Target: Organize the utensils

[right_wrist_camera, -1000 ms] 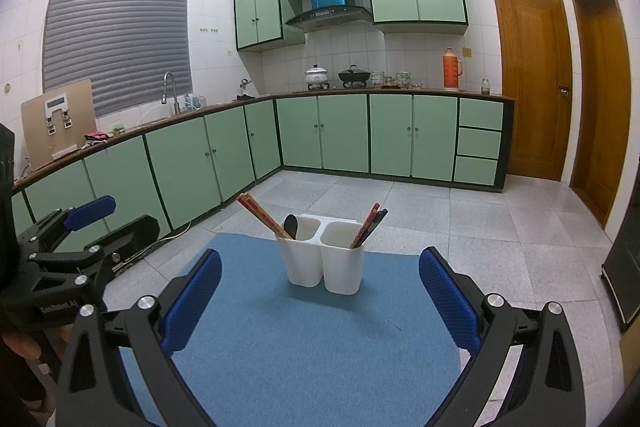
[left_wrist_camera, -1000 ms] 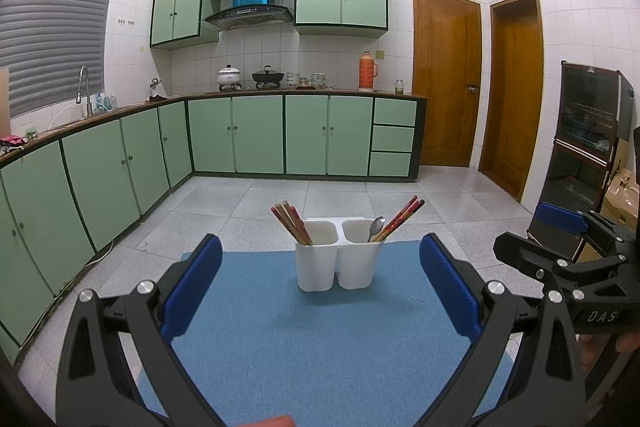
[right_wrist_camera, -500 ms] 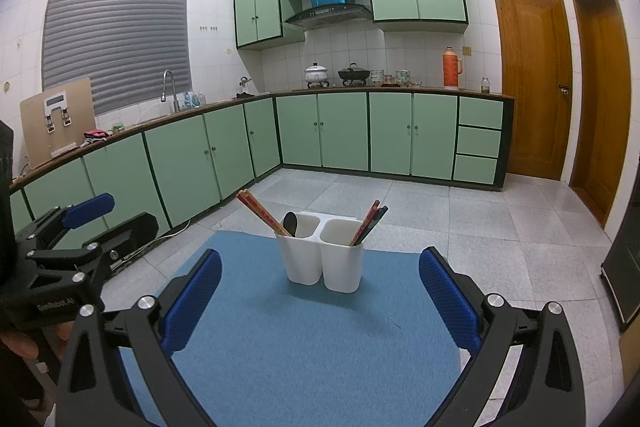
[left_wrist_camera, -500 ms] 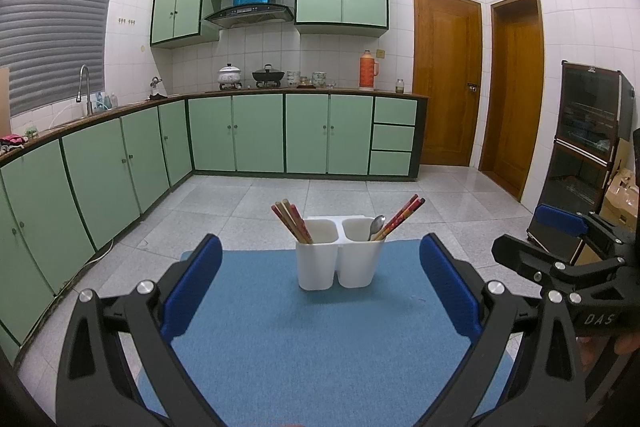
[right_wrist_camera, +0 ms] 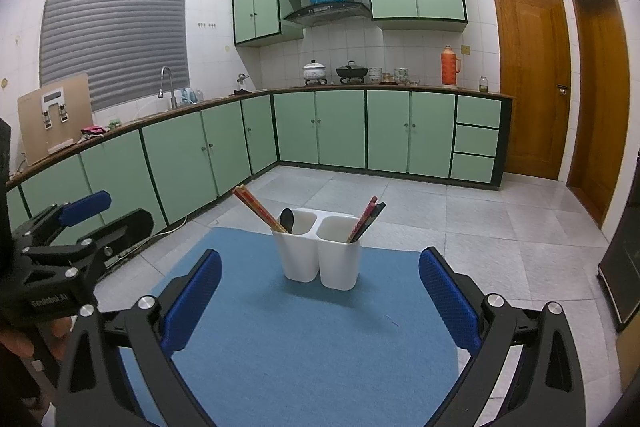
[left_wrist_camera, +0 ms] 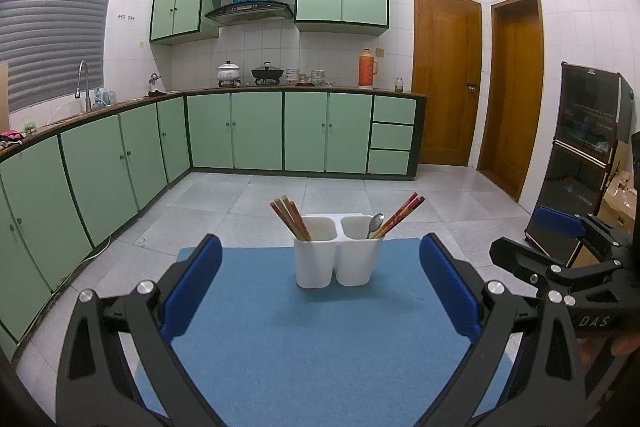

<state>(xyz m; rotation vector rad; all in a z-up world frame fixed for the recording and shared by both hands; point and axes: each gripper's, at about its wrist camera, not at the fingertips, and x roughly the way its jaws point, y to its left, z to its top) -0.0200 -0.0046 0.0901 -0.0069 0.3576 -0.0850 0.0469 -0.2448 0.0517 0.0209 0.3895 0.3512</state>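
Left wrist view shows us a tiled kitchen with green cabinets (left_wrist_camera: pixel 256 131) running along the counter. In front of us lies a blue mat (left_wrist_camera: pixel 320 339), and near its far edge stands a white two-compartment holder (left_wrist_camera: pixel 334 259), upright. Our left gripper (left_wrist_camera: pixel 320 287) frames the holder from the near side, its blue-padded fingers (left_wrist_camera: pixel 192 279) spread wide with nothing between them, well short of the holder. Our right gripper (left_wrist_camera: pixel 560 255) shows at the right edge, off the mat's side, and it too is spread and empty.

In this view the holder's left compartment has a bundle of chopsticks (left_wrist_camera: pixel 290 219) leaning left. The right compartment has red chopsticks (left_wrist_camera: pixel 400 215) leaning right, with a metal spoon (left_wrist_camera: pixel 375 225) bowl-up beside them.

From the right wrist view we see the same holder (right_wrist_camera: pixel 320 255) from another angle, with our right gripper (right_wrist_camera: pixel 320 291) wide apart and gripping nothing, and the left gripper (right_wrist_camera: pixel 92 223) at the left edge. Here the spoon (right_wrist_camera: pixel 286 219) appears dark, beside one of the chopstick bundles (right_wrist_camera: pixel 256 207).
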